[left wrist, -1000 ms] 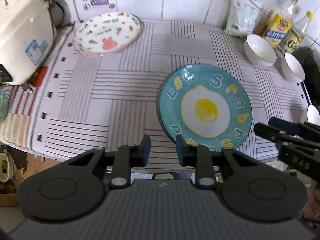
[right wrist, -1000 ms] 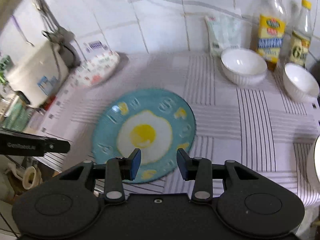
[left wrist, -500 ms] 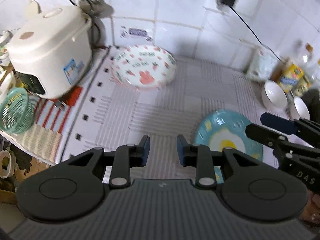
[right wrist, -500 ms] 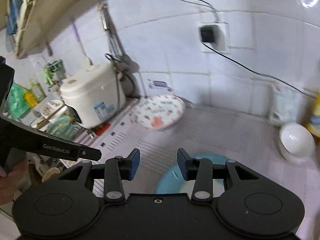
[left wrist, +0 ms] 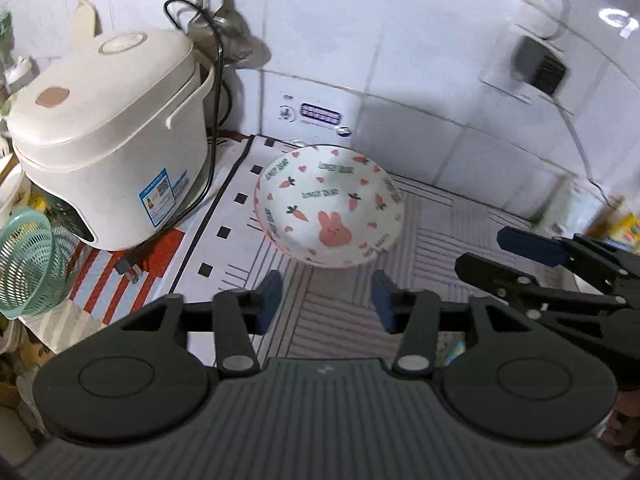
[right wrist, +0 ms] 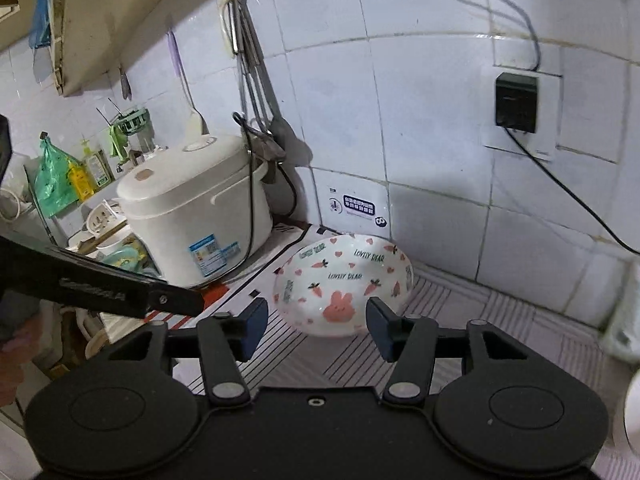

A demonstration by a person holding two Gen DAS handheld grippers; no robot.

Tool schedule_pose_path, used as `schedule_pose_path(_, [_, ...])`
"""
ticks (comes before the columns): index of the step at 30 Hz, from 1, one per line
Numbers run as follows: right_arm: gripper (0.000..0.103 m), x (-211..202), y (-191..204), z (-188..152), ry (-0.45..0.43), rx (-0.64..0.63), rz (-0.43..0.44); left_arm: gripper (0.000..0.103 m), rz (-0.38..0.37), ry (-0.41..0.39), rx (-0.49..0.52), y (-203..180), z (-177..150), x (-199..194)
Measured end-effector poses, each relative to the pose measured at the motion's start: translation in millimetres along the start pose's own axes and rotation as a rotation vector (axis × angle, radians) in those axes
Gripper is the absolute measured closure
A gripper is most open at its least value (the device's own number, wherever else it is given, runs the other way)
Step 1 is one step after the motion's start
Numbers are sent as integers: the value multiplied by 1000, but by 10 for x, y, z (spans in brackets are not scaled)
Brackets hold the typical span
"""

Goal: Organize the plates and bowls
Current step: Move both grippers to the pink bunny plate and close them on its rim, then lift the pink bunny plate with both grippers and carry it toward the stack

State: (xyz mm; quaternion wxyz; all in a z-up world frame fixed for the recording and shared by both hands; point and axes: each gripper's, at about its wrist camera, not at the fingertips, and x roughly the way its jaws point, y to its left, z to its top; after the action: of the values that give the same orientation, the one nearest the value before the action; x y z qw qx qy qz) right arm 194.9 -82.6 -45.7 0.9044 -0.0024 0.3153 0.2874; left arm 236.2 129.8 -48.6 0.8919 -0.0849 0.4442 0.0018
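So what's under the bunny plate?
The bunny plate rests on the striped mat, far edge tilted up toward the tiled wall. What lies beneath its raised far side is hidden.

"LOVELY BEAR" repeats inside the rabbit plate [right wrist: 343,284].

The bunny plate [left wrist: 330,210] is sitting on the striped mat covering the counter [left wrist: 352,308], just right of the white rice cooker [left wrist: 106,136]. It is white with a pink rim, carrying a pink rabbit, carrots, hearts and "LOVELY BEAR" lettering. It is tilting, its far edge lying close to the tiled wall beside the cooker.
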Motion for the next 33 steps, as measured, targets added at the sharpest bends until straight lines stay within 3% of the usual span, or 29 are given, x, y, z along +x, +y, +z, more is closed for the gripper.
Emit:
schedule_pose_path(2, [40,192,-89,33,17,-14,6,36,-2,2,-18,36,24,178])
schedule_pose_path(7, [36,734,-353,1,-2,-62,13,33,13,4,-78,164,66,590])
schedule_pose_path(10, [36,1030,-519,-9,31,-62,7,33,36,-6,-90,239,96,840])
schedule_pose_path(18, [36,1688,-936,-130,161,91,20,33,70,25,-153,500,112,1485])
schedule_pose_path(27, [39,2007,-1072,-180,201,175,43,33,54,75,-177,593,133,1898])
schedule_pose_path(30, [52,2036,-1098,-154,210,194,39,35,39,78,-190,593,148,1953])
schedule_pose_path(32, [74,2078,-1113,-130,231,201,50,37,25,80,-186,590,158,1979])
schedule_pose_path(33, [77,2110,-1112,-118,247,200,47,42,19,91,-184,586,170,1992])
